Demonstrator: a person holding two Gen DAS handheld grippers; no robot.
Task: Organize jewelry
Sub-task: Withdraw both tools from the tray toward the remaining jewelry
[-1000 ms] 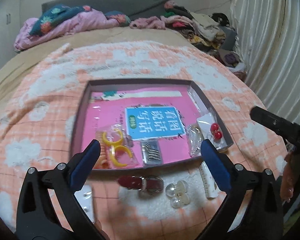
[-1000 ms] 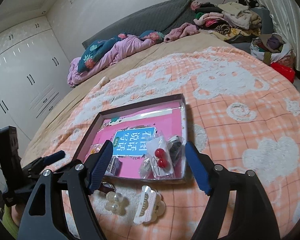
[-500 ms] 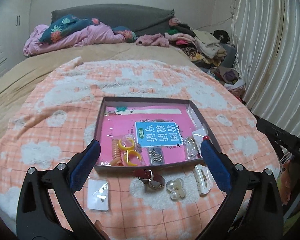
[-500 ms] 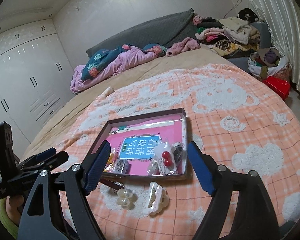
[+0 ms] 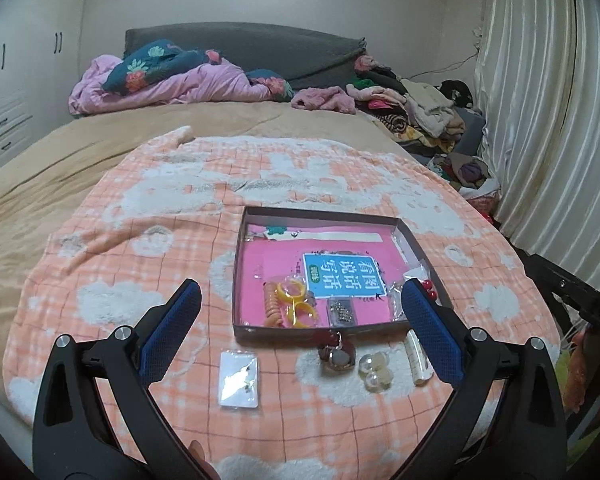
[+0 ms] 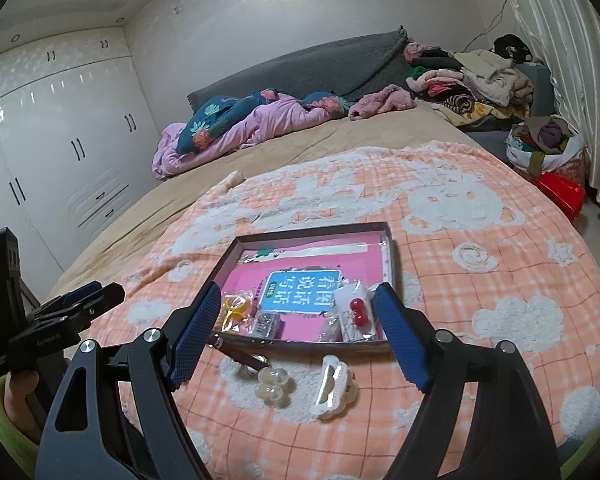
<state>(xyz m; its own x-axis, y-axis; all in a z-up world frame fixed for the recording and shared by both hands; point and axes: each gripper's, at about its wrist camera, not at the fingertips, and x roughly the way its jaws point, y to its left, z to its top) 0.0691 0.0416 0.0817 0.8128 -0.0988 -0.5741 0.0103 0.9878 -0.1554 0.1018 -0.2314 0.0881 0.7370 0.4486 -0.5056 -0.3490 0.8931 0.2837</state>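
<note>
A shallow dark box (image 5: 240, 264) (image 6: 392, 248) with a pink lining lies on the orange blanket. It holds yellow rings (image 5: 294, 300), a bag with red beads (image 6: 358, 312) and a small silver packet (image 5: 342, 312). In front of the box lie a clear packet (image 5: 239, 384), a dark red clasp (image 5: 336, 354), a pearl cluster (image 5: 374, 372) (image 6: 272, 384) and a white hair clip (image 6: 334, 388) (image 5: 418, 360). My left gripper (image 5: 300, 328) is open and empty, above these loose pieces. My right gripper (image 6: 296, 336) is open and empty, above the box's near edge.
The orange checked blanket (image 5: 172, 216) covers a tan bed (image 5: 60, 168). Crumpled pink bedding (image 5: 172, 84) and piled clothes (image 5: 412, 108) lie at the far end. Curtains (image 5: 548, 100) hang on the right, white wardrobes (image 6: 60, 140) on the left. A red bin (image 6: 564, 196) stands on the floor.
Both grippers have pulled back and up from the box, so it looks smaller and farther. The left view now takes in the clear packet on the blanket. Both stay open.
</note>
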